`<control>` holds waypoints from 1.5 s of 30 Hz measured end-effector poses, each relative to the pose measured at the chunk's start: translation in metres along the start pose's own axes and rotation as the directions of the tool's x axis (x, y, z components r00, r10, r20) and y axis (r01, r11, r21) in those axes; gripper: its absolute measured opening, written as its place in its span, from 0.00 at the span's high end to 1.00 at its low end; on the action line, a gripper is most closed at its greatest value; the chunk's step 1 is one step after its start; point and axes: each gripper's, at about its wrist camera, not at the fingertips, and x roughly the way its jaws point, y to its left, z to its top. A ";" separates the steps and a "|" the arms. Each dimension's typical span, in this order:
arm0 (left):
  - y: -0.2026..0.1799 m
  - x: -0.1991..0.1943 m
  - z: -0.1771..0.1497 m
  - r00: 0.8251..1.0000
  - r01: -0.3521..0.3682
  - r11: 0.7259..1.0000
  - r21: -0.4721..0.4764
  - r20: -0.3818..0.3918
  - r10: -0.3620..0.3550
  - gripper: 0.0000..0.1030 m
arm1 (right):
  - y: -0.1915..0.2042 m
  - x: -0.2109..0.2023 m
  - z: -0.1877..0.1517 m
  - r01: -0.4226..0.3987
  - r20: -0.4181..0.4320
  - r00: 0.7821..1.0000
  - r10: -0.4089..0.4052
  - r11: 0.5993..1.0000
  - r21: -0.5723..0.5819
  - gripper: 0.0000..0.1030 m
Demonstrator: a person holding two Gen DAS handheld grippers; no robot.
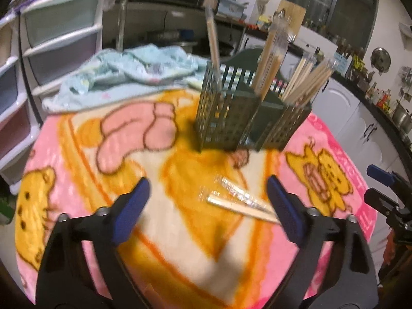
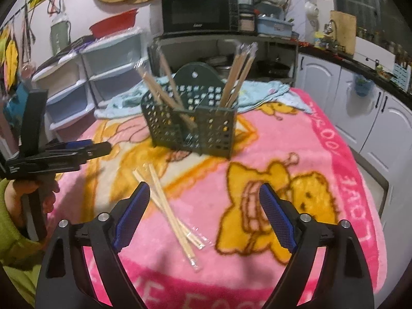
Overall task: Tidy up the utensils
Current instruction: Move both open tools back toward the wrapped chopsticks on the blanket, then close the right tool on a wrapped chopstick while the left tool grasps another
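Both grippers stand wide with nothing between the pads — left gripper (image 1: 208,200) over the wrapped chopsticks (image 2: 171,207) that lie loose on the pink blanket (image 2: 322,139), right gripper (image 2: 204,206) just beside them. The green holder (image 2: 195,128) stands further back, already holding several pairs. Best to close across one pair's middle — the slick wrap may slip — then drop it upright into a compartment.
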 end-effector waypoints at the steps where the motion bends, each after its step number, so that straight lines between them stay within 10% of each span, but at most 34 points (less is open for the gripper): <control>1: 0.002 0.004 -0.002 1.000 0.004 1.000 -0.007 -0.015 -0.004 0.34 | 0.002 0.004 -0.002 -0.013 -0.017 1.000 0.013 1.000 -0.002 0.25; 8: 0.016 0.030 -0.015 0.992 0.057 0.996 -0.074 -0.110 -0.065 0.65 | 0.011 0.036 -0.007 -0.091 -0.119 0.989 0.088 0.996 -0.022 0.41; 45: 0.034 0.074 -0.005 0.966 0.131 0.986 -0.107 -0.211 -0.151 0.97 | 0.071 0.170 0.032 -0.294 -0.384 0.895 0.227 0.947 -0.127 0.76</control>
